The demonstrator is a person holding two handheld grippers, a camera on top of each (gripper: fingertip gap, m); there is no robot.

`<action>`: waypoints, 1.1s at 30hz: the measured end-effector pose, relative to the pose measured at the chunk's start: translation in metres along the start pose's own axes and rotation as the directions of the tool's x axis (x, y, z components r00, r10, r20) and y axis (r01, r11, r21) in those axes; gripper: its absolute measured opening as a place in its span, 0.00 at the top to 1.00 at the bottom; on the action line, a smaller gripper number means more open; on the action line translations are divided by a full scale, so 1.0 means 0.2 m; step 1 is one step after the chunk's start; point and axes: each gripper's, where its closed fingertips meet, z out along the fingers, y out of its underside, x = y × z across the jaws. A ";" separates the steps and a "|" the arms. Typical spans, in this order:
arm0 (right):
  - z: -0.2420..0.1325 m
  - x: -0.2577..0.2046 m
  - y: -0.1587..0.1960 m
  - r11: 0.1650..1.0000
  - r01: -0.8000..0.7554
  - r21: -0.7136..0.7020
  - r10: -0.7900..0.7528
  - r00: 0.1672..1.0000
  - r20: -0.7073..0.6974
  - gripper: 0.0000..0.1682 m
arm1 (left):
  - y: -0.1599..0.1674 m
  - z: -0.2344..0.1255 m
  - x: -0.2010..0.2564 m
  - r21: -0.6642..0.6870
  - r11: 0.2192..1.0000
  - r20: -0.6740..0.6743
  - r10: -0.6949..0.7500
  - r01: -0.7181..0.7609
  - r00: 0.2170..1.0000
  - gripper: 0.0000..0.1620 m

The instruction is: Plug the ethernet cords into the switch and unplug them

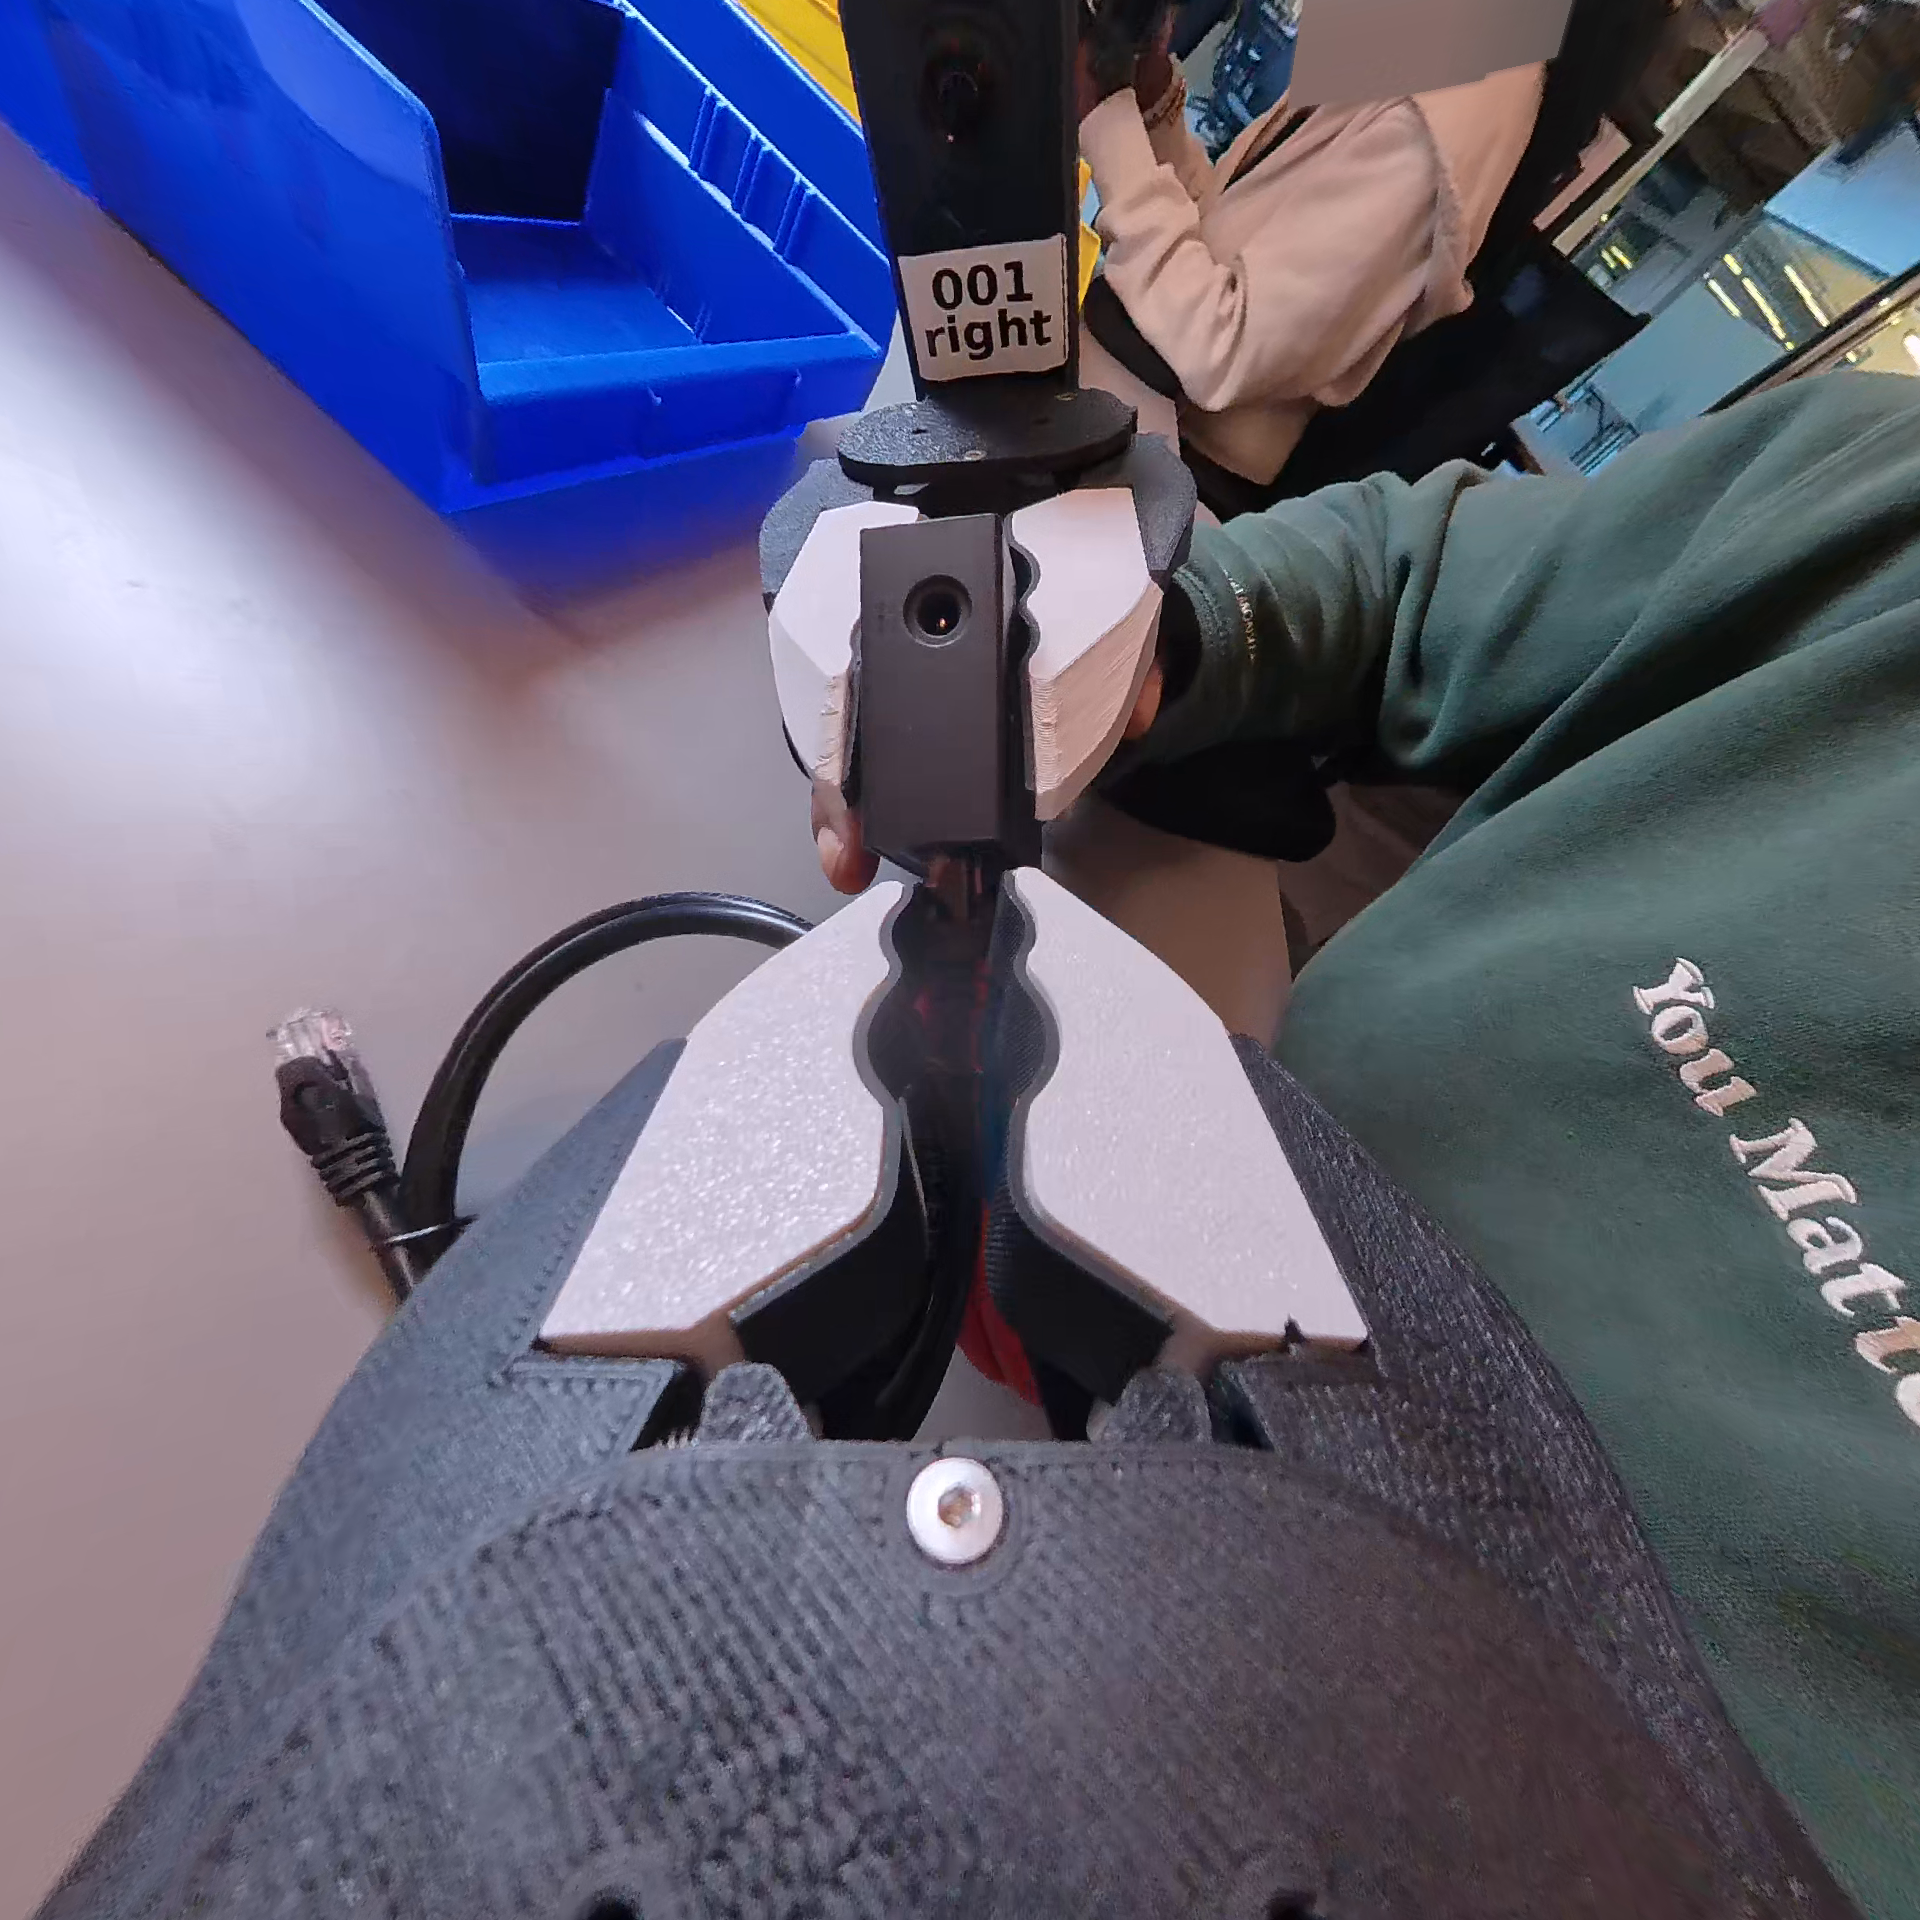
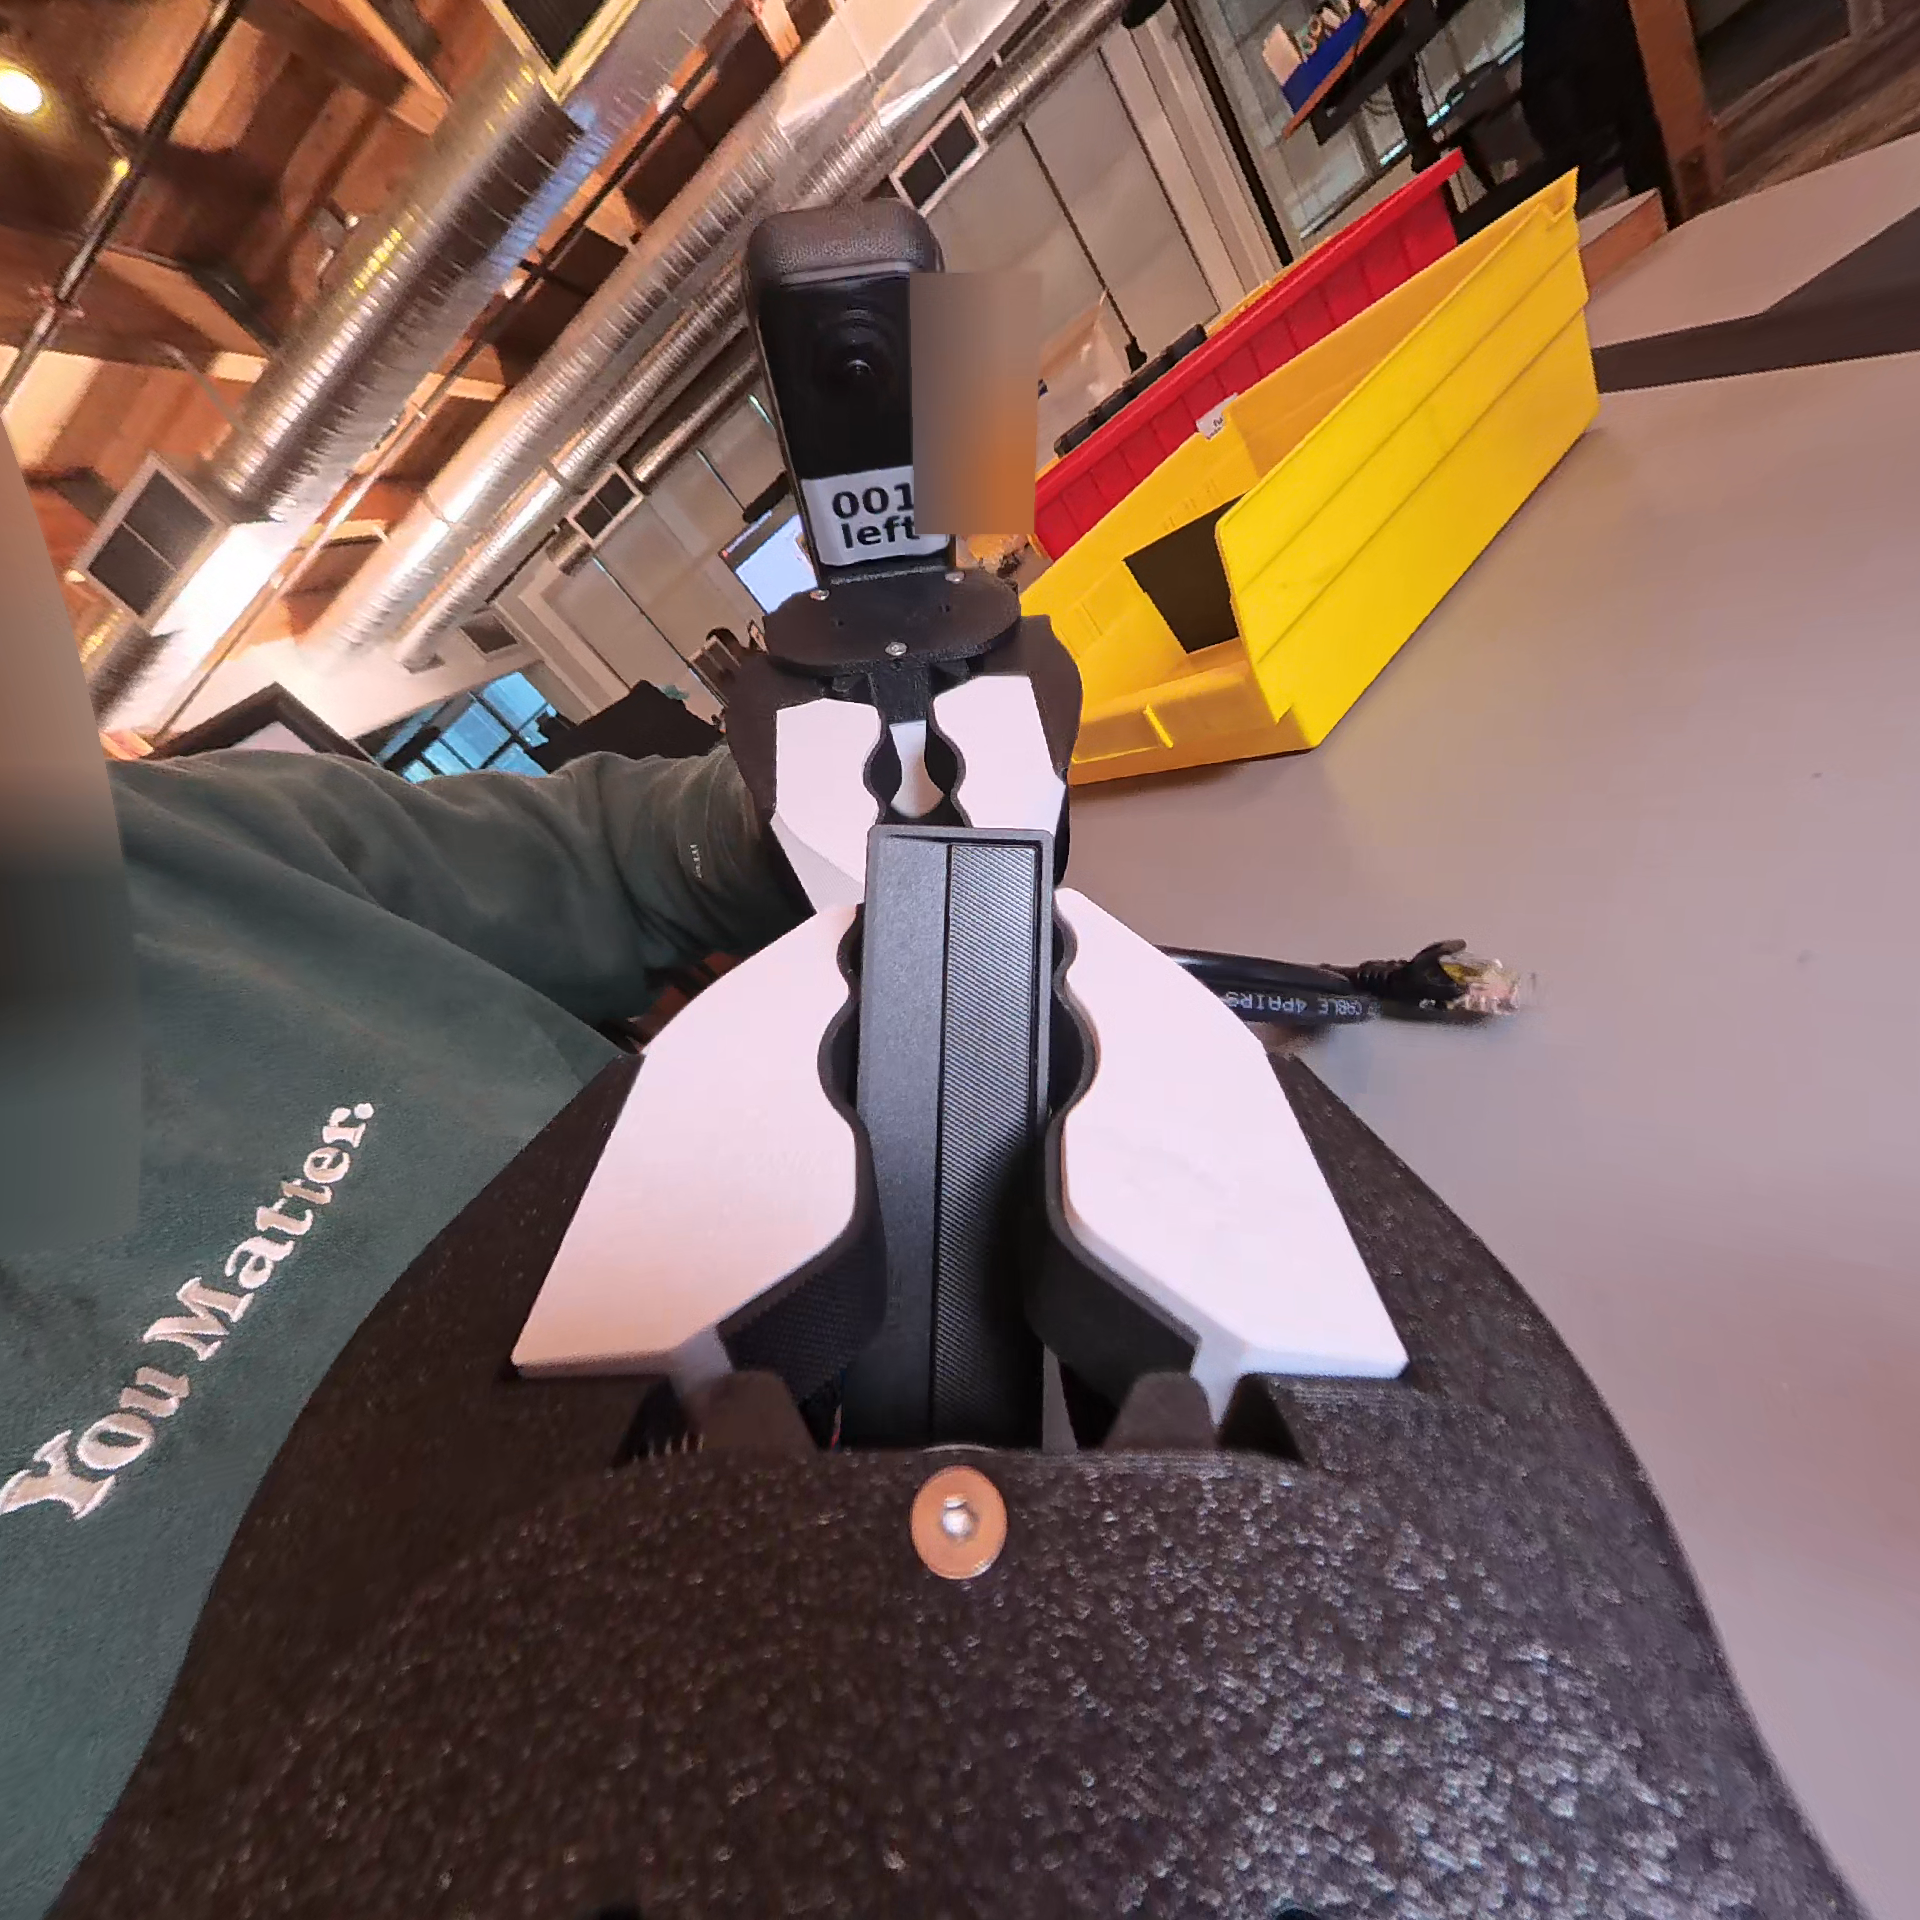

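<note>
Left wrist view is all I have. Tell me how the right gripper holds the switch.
Observer: The right gripper is shut on the switch, a long black box lying lengthwise between its fingers.
Operator: Report any bins outside my view.
Observer: A yellow bin stands on the table, with a red bin right behind it.
Operator: Place the loose plug against those.
Observer: The loose ethernet cord lies on the table, nearer the right gripper than the yellow bin and apart from both. Its plug points away from the switch.
</note>
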 end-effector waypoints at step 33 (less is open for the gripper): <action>-0.06 -0.07 -0.18 0.994 0.046 0.098 -0.051 0.997 0.051 0.82 | -0.11 -0.11 0.07 0.142 0.987 0.057 0.065 -0.073 0.996 0.91</action>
